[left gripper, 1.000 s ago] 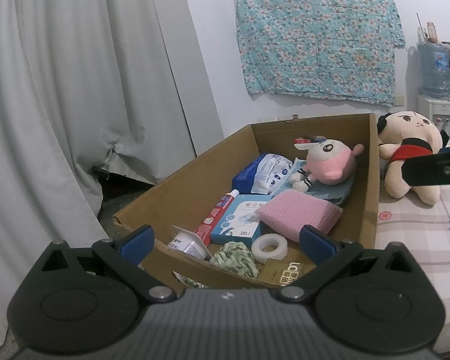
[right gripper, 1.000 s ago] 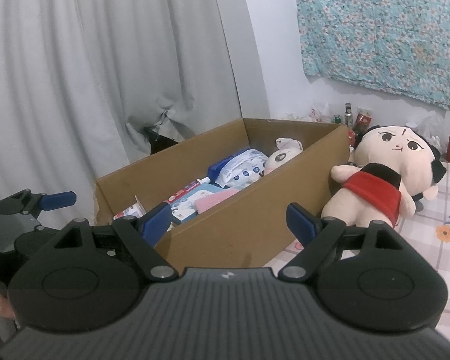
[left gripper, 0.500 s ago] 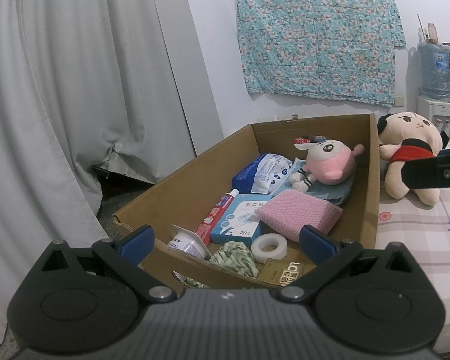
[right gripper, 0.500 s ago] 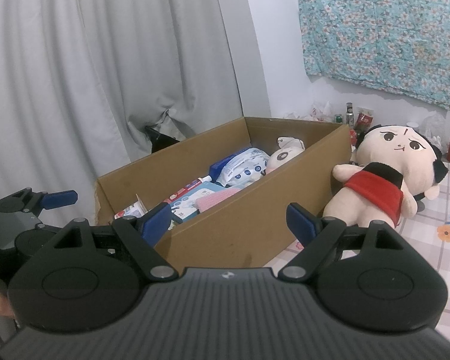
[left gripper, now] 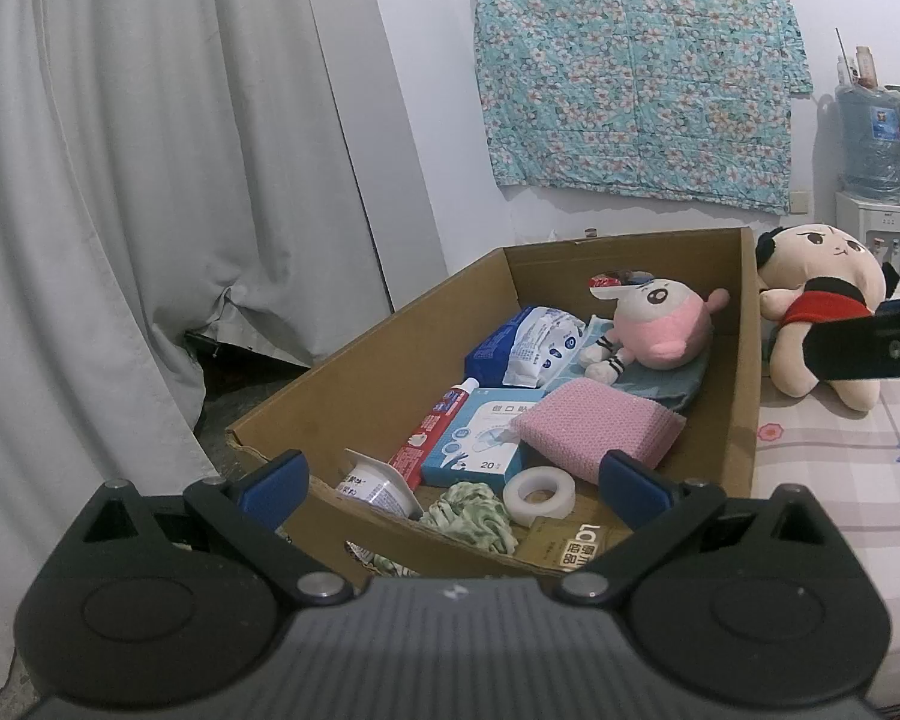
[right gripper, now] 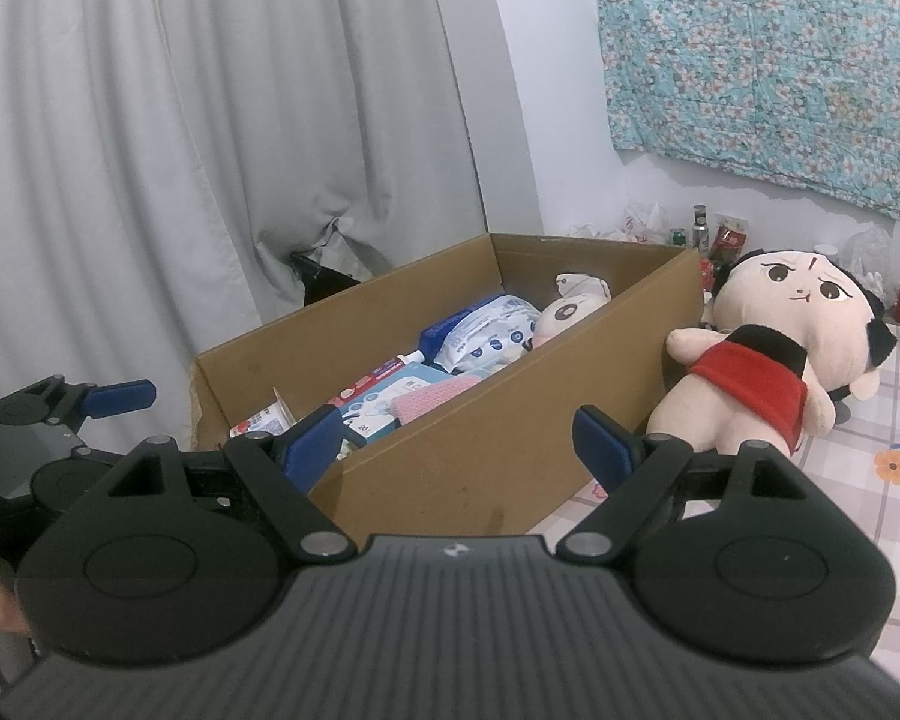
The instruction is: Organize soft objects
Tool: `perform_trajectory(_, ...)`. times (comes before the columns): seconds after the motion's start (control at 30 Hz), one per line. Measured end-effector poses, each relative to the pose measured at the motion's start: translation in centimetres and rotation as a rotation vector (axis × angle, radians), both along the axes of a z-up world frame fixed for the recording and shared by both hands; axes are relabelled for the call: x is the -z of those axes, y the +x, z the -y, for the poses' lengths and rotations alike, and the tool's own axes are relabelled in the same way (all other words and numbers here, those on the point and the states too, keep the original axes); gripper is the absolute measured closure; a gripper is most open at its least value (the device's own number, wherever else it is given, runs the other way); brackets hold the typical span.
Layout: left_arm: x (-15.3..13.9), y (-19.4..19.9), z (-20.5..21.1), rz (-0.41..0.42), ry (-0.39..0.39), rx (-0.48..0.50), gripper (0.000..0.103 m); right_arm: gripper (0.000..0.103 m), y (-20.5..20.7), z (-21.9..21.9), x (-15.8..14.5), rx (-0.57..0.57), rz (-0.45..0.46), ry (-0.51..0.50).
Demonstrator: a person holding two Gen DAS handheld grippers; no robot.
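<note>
A cardboard box stands on the bed's edge. Inside lie a pink plush toy, a pink knitted cloth, a green scrunchie, a tissue pack, a blue carton, a toothpaste tube and a tape roll. A big doll in a red top lies beside the box on the right. My left gripper hovers open over the box's near end, empty. My right gripper stands open and empty before the box's long side.
Grey curtains hang at the left and a floral cloth on the wall. The checked bedsheet spreads to the right. A water dispenser and small bottles stand at the back.
</note>
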State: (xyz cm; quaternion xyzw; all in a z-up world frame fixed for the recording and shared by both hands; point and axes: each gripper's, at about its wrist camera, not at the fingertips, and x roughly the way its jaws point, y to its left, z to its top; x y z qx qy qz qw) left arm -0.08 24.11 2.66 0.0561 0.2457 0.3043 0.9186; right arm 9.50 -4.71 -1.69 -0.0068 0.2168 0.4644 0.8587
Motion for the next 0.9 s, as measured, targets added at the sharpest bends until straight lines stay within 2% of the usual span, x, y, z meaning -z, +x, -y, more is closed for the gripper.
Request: perform_trajectory(0.9, 0.02, -0.03, -0.06, -0.001, -0.001, 0.0, 0.0, 0.018, -0.21, -0.03, 0.08, 0.0, -0.003, 0.0)
